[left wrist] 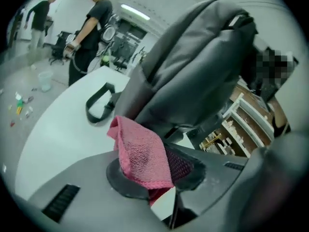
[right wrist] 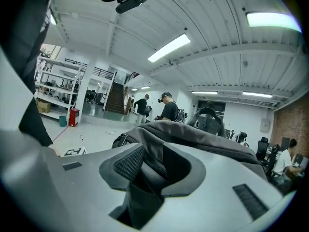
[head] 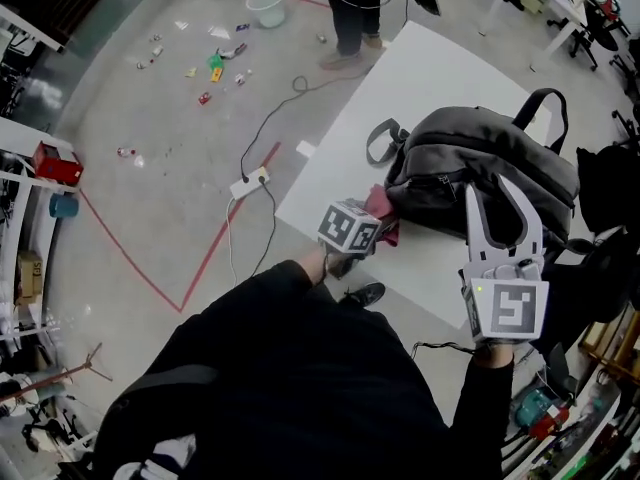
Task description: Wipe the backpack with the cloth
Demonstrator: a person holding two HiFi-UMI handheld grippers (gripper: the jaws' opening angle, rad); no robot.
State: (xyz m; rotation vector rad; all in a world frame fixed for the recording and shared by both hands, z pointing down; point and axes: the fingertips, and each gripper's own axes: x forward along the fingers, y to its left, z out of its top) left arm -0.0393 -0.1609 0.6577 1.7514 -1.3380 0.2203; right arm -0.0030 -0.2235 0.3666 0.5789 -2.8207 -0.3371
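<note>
Little of the wiping looked done: the backpack (head: 480, 158) lay directly ahead of both grippers, a fold pinched in the right gripper (right wrist: 149, 170), while the left gripper (left wrist: 159, 172) clenched the pink cloth (left wrist: 140, 151) just beside its near side, strokes seemingly all left.

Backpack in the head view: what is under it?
The white table lies under the backpack; bare tabletop shows beside it. The patch directly beneath the bag is covered, so anything else there cannot be seen.
</note>
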